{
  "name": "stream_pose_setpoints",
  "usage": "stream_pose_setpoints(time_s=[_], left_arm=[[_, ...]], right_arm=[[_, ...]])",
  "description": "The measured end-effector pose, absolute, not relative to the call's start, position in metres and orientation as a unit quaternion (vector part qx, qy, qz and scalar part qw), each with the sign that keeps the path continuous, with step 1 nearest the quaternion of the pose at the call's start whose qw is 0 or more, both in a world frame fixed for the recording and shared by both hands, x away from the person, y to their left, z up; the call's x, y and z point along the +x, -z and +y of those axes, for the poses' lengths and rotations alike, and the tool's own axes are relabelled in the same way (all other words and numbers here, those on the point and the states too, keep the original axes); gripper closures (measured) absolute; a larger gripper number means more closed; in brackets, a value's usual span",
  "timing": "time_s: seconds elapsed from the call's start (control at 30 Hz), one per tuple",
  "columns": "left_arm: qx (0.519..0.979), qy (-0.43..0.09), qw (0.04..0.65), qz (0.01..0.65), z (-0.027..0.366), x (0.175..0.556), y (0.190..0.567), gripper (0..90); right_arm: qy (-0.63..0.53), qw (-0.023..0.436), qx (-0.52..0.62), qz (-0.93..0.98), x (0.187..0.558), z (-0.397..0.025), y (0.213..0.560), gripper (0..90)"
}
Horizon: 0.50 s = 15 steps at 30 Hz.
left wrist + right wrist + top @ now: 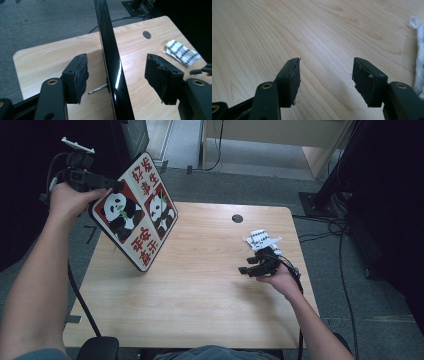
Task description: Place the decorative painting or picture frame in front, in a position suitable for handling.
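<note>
Broadly, the table (200,290) is a pale wooden top with a round hole near its far edge. At its left end stands the board (135,210), a black-edged panel printed with two pandas and red characters; it is tilted, its lower corner resting on the wood and its upper corner rising up and away toward the far left, so its long axis runs diagonally from that low corner to the high one and the printed face looks up and to the right. In the left gripper view the board (110,57) is seen edge-on, a thin dark slab running from the bottom of the picture to the top, passing between the two pads with a clear gap on each side. The left gripper (102,182) sits at the board's upper left edge with its jaws spread, pinching nothing. The right gripper (252,267) hovers over the right half of the table, jaws likewise spread on bare wood. Just beyond it lies a small patterned cloth (262,240).
</note>
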<state>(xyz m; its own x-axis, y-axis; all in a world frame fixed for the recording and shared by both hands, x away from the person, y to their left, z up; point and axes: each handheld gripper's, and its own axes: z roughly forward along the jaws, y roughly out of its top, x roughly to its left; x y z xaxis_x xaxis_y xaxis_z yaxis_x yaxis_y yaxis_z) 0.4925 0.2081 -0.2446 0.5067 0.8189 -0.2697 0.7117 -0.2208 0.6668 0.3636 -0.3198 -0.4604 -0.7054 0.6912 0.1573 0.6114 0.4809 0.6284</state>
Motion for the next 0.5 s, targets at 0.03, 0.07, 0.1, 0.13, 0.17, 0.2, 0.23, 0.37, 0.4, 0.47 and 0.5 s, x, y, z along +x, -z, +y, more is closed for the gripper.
stream_pose_setpoints(time_s=[0.03,0.07,0.1,0.13,0.17,0.2,0.23,0.37,0.4,0.47,0.5], left_arm=[[0.779,-0.068,0.381,0.493,0.206,0.500,0.244,36.0],[0.779,-0.068,0.381,0.493,0.206,0.500,0.244,37.5],[0.782,-0.068,0.377,0.492,0.205,0.503,0.244,40.0],[0.785,-0.068,0.372,0.492,0.205,0.506,0.246,40.0],[0.787,-0.064,0.369,0.490,0.204,0.509,0.247,42.0],[0.790,-0.060,0.366,0.489,0.203,0.512,0.248,43.8],[0.790,-0.053,0.365,0.490,0.202,0.514,0.249,46.8],[0.800,-0.038,0.346,0.489,0.197,0.523,0.250,61.6],[0.802,-0.031,0.341,0.489,0.195,0.525,0.250,61.6],[0.806,-0.024,0.328,0.492,0.193,0.528,0.251,66.9],[0.807,-0.014,0.318,0.498,0.192,0.530,0.252,70.5]], right_arm=[[-0.347,0.062,0.380,0.855,0.362,-0.320,0.459,40.5],[-0.347,0.062,0.380,0.855,0.362,-0.320,0.459,40.5],[-0.348,0.066,0.380,0.854,0.360,-0.320,0.459,40.5],[-0.348,0.066,0.380,0.854,0.360,-0.320,0.459,40.5],[-0.346,0.067,0.379,0.855,0.358,-0.321,0.459,40.5],[-0.347,0.068,0.379,0.855,0.358,-0.321,0.461,40.5],[-0.343,0.068,0.383,0.855,0.356,-0.322,0.461,40.5],[-0.337,0.071,0.388,0.855,0.351,-0.326,0.464,40.5],[-0.337,0.071,0.390,0.854,0.350,-0.328,0.464,40.5],[-0.335,0.074,0.394,0.853,0.349,-0.331,0.465,40.7],[-0.333,0.074,0.395,0.853,0.349,-0.332,0.465,40.8]])
